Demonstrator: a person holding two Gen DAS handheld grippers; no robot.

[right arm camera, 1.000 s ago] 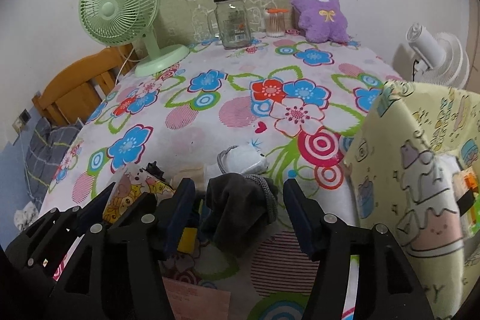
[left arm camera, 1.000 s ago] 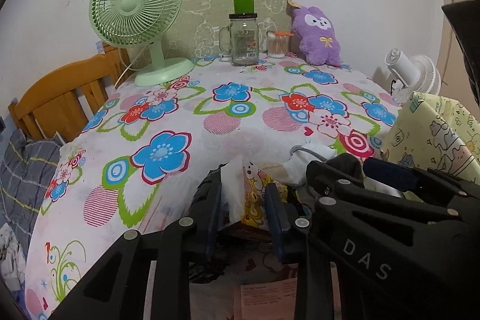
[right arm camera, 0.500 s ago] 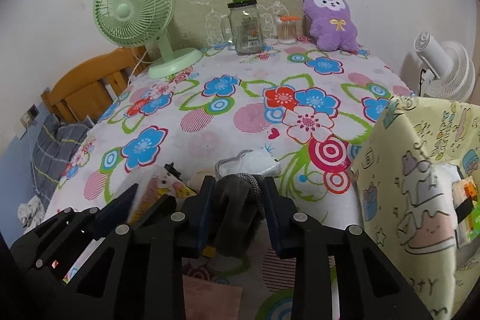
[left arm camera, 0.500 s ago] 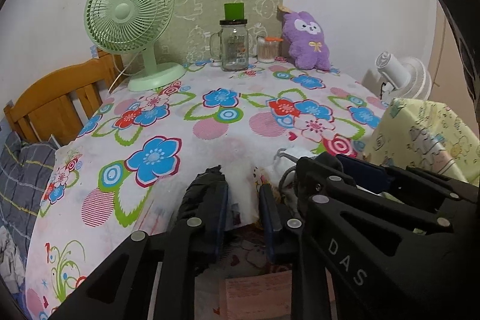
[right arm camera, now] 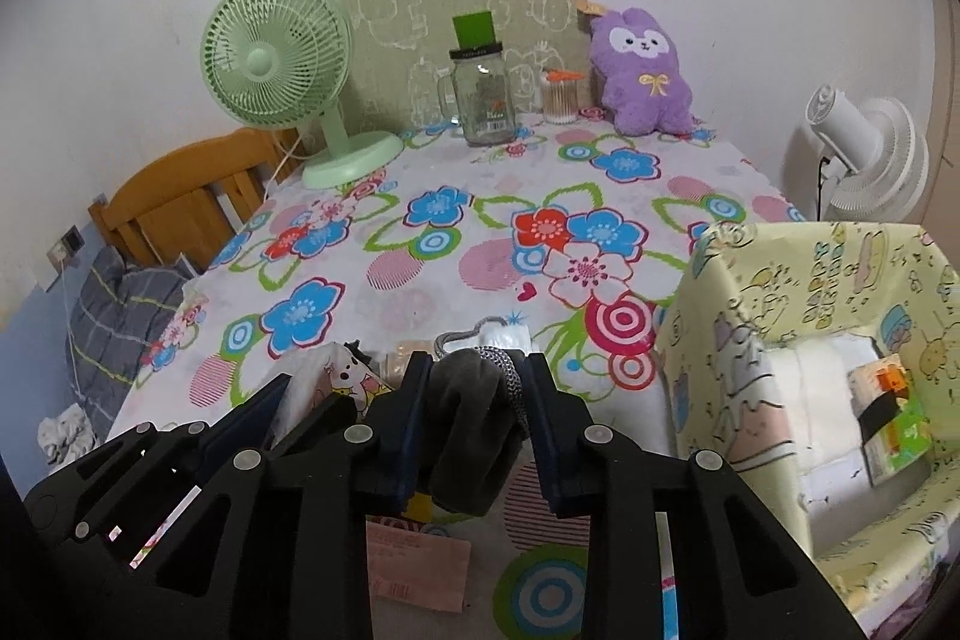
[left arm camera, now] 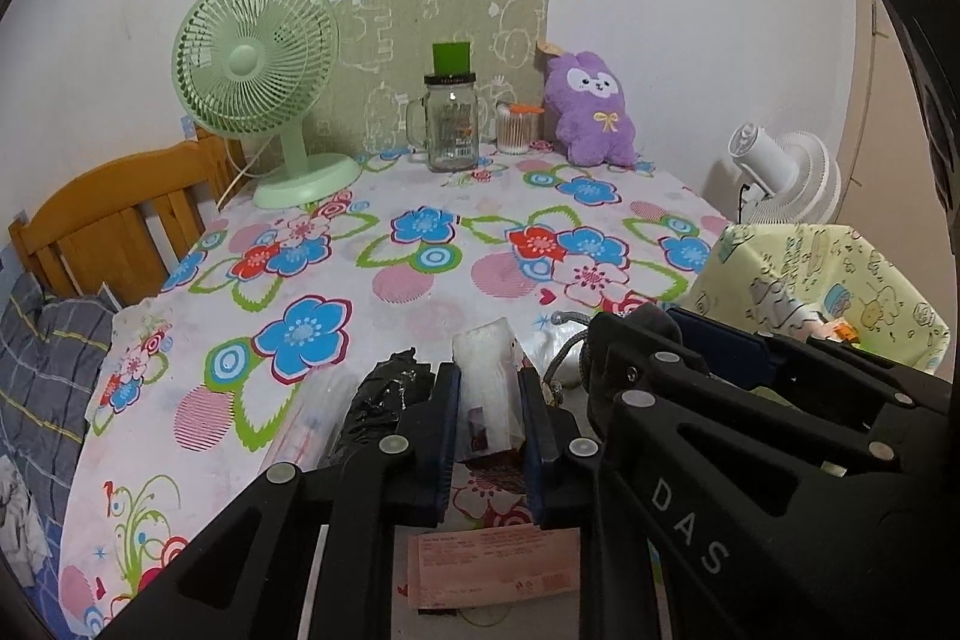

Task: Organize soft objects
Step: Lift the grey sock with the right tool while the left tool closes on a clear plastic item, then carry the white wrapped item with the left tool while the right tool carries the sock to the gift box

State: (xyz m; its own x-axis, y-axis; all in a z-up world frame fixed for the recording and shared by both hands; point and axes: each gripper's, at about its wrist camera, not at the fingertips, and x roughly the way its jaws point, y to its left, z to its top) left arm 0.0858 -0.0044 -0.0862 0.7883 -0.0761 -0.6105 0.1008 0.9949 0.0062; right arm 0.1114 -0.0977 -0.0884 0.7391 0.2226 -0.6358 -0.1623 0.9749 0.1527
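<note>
Left gripper [left arm camera: 489, 388] clenched on a thin clear plastic packet [left arm camera: 487, 370]; packet stands upright between the two blue pads, its top sticking out above the fingertips. Just left of the left finger lies a crumpled black plastic bag [left arm camera: 384, 400], and beyond that a clear wrapper flat on the cloth.

Right gripper [right arm camera: 474, 382] grasping a dark grey sock [right arm camera: 471, 430]; the sock bulges between the pads and hangs down below them, ribbed cuff against the right pad. Just ahead of its fingertips sits a white pouch with a grey cord [right arm camera: 498, 334]. In the left wrist view the right gripper's black frame crosses close on the right.

Below both grippers, a pink printed card [right arm camera: 414, 562] lies flat on the flowered tablecloth [right arm camera: 420, 268]. To the right of the right gripper stands a pale yellow cartoon-print box [right arm camera: 720, 370], open at the top, with white padding and a small green and orange carton inside.

Far ahead of both grippers, along the wall: green desk fan [left arm camera: 258, 64] to the left, glass jar mug [left arm camera: 450, 124] in the middle, a tub of cotton swabs [left arm camera: 517, 130] just right of it, then a purple plush toy [left arm camera: 591, 106]. White fan [right arm camera: 864, 148] off the table's far right corner. Wooden chair back [left arm camera: 102, 232] far left
</note>
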